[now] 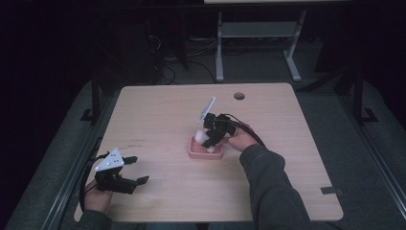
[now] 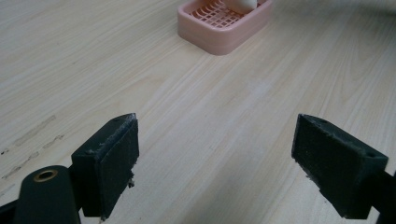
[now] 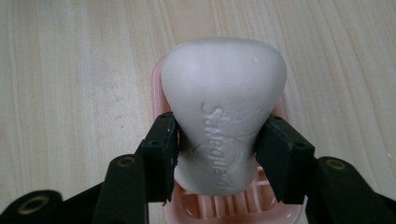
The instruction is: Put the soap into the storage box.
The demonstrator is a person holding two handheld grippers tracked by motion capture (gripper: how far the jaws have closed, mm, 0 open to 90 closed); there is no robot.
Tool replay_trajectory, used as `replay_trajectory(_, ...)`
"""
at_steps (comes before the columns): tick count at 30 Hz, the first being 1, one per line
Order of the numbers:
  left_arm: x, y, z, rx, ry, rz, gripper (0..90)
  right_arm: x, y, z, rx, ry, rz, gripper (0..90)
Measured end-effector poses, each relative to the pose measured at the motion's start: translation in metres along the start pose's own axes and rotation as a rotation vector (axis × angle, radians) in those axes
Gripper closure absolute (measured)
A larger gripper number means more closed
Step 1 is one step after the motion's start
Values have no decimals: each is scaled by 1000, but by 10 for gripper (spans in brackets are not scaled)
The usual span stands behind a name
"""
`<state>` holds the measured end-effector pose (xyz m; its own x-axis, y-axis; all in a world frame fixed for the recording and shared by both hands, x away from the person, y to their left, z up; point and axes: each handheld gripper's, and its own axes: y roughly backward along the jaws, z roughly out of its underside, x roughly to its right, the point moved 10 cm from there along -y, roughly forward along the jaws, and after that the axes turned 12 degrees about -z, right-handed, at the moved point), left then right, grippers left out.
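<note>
In the lower left of the high view, the left claw is seen held low over the pale wooden tabletop by a hand coming in from the bottom edge. Its jaws are spread wide, and nothing is caught between them; in the left gripper view only bare wood grain is seen between the two black pads.

Farther in, near the middle of the high view, the right claw is held by the other hand, whose grey sleeve reaches up from the lower right. This claw is pinching a bar of soap, one pad pressed against each narrow side.

The soap is seen as a white, smooth, matte bar with rounded corners and a waist that narrows where the pads grip it. A brand name is stamped into its upper face, set within a faint pressed oval, and a few small dents can be made out near the top edge.

The soap is placed directly over a pink soap dish, whose slotted floor is visible at the bottom of the right gripper view. Whether the bar is touching the dish cannot be told. In the left gripper view the dish is seen at the top centre, with its grid floor and low rounded wall.
</note>
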<state>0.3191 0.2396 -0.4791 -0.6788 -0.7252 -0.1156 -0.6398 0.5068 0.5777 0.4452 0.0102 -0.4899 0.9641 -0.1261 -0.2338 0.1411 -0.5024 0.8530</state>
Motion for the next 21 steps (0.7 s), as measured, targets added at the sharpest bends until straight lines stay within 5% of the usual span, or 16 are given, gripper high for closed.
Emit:
replay_trajectory(13, 0, 0, 0, -1, -1, 1, 148, 5, -5, -2, 0, -16, 16, 491)
replay_trajectory(21, -1, 1, 0, 1, -2, 0, 148, 9, -19, 1, -69, -25, 31, 488)
